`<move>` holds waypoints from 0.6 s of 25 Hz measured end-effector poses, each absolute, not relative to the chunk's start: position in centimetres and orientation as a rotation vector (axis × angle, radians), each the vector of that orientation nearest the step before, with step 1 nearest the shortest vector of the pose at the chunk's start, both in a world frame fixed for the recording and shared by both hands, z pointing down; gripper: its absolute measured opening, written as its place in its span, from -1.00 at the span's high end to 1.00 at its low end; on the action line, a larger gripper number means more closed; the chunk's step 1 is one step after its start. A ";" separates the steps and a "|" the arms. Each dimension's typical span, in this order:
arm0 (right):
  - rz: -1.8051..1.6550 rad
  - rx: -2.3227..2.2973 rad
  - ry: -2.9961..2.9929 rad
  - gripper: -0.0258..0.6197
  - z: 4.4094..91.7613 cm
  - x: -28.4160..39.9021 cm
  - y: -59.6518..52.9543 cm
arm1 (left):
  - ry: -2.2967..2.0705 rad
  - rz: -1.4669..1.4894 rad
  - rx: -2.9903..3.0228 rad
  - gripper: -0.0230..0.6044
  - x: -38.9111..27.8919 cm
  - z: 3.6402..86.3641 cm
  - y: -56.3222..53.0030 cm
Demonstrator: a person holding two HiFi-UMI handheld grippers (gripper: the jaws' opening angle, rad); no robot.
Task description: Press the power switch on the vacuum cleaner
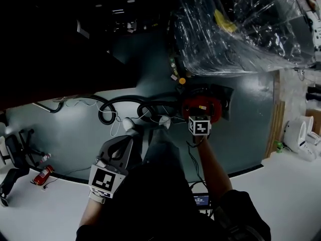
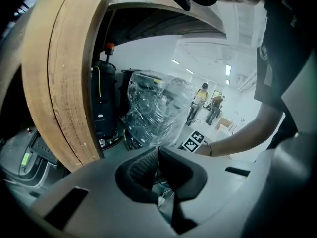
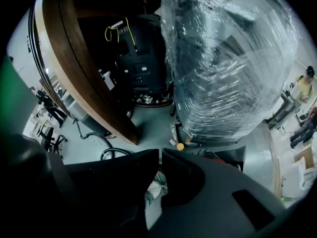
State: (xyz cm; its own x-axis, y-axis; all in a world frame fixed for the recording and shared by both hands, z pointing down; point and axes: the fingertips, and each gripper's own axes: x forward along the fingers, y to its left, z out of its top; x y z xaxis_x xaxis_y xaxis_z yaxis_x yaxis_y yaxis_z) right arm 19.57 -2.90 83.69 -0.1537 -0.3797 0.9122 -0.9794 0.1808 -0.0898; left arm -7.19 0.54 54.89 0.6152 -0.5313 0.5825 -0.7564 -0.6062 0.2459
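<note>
We hold our right gripper (image 1: 199, 122), jaws clenched on nothing, just over the round red vacuum cleaner (image 1: 201, 104) on the grey floor (image 1: 251, 124). We judge the switch not yet pressed. Our left gripper (image 1: 125, 143), likewise clenched and empty, hangs aside.

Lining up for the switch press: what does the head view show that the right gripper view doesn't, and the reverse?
Head view only: the round red vacuum cleaner unobstructed, the left gripper, and a red fire extinguisher lying on the floor. Right gripper view only: the right gripper with its tongs pressed together on nothing, a black machine with a yellow cable, and distant people. Both: the big plastic-wrapped load, the coiled black hose and a small orange disc.
</note>
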 end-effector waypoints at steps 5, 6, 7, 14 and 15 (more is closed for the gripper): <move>0.924 1.326 -1.746 0.80 76.3 16.6 -3.6 | -0.981 0.611 2.414 0.88 -8.7 52.3 0.6; 0.914 1.330 -1.763 0.80 74.8 16.0 -3.6 | -0.973 0.607 2.428 0.88 -9.0 51.8 0.6; 0.904 1.335 -1.781 0.80 73.3 15.4 -3.4 | -0.968 0.596 2.443 0.88 -9.2 51.4 0.6; 0.802 1.413 -1.980 0.80 61.6 11.0 -3.3 | -0.920 0.523 2.548 0.88 -9.8 47.5 -0.5; 0.779 1.430 -2.003 0.80 59.9 10.7 -3.3 | -0.910 0.509 2.568 0.88 -9.7 46.9 -0.8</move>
State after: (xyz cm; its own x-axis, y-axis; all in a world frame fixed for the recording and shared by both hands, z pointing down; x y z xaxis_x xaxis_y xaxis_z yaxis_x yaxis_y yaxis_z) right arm 10.70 -3.29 59.94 -0.2803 -0.6339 0.7208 -0.9544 0.2648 -0.1382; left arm -9.66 -0.82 46.85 0.7262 -0.5217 0.4477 -0.6545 -0.7240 0.2180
